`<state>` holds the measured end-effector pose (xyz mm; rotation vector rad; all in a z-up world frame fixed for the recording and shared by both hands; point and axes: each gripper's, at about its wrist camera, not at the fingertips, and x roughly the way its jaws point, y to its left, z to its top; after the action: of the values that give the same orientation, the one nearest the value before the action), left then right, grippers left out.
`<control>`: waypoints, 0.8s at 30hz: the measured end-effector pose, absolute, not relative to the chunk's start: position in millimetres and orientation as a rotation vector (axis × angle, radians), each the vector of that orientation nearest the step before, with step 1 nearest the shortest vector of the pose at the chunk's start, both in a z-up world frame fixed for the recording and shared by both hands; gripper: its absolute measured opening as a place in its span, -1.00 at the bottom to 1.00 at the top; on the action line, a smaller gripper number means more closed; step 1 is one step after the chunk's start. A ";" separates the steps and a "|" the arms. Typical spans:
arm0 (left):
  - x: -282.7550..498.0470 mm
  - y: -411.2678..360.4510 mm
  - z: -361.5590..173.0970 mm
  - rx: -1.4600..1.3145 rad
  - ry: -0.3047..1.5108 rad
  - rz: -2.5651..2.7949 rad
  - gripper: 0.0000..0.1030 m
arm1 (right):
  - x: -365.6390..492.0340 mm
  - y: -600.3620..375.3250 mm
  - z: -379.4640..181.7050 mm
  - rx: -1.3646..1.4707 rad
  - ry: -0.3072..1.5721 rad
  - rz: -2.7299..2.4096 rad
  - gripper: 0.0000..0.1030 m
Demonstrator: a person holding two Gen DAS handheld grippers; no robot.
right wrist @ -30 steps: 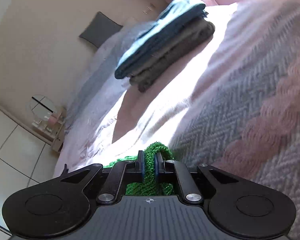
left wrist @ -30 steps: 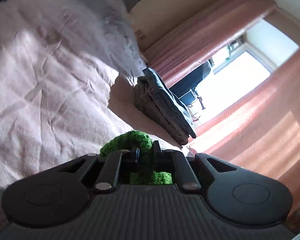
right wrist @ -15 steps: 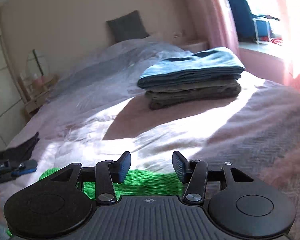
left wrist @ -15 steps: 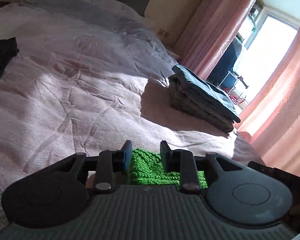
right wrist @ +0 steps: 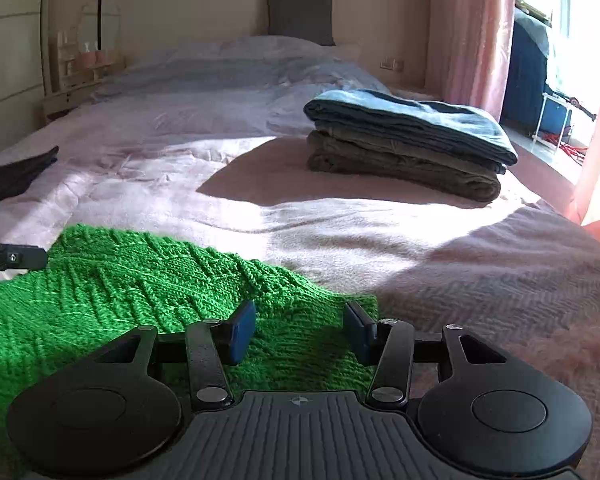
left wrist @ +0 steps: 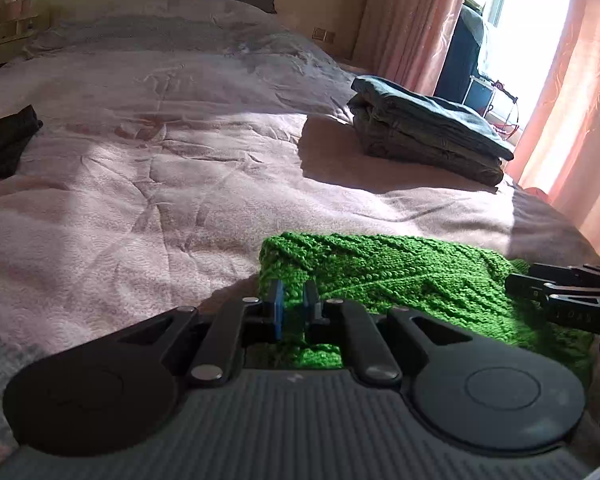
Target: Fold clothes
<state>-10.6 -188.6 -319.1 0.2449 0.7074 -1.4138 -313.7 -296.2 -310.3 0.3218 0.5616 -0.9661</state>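
**A:** What is found furthest left of the stack (right wrist: 404,140)?

**B:** A dark garment (left wrist: 4,144) is seen at the bed's (left wrist: 140,200) far edge, well apart from the stack. It is judged to be waiting its turn.

**A:** And the left gripper (left wrist: 294,308)?

**B:** It is held over the knit's (right wrist: 140,280) left edge, nearer than the stack and to its left. The jaws are all but closed. Green shows in the slit between them, but whether a fold is nipped cannot be told.

**A:** Where is the knit laid?

**B:** It is spread flat on the bed in front of the stack and to its left, apart from it. Room is probably being kept so that it can be folded before it is added to the pile.

**A:** Why is the stack set where it is?

**B:** Finished pieces appear to be gathered there, squared one on another, clear of the working area.

**A:** And the right gripper (right wrist: 300,332)?

**B:** Its jaws have just been opening and are now parted about halfway. The knit's right corner lies under the gap, but it is not pressed by either pad, so nothing is held. A release after laying the fold down is the likely reason.
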 end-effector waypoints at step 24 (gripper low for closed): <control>-88.0 -94.9 -303.6 0.309 0.722 -1.268 -0.88 | -359.1 -201.3 -304.4 0.519 0.597 -0.888 -0.04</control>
<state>-88.0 -94.9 -303.6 0.3086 0.7219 -1.2678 -359.1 -201.3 -304.4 0.5193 0.5973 -0.8882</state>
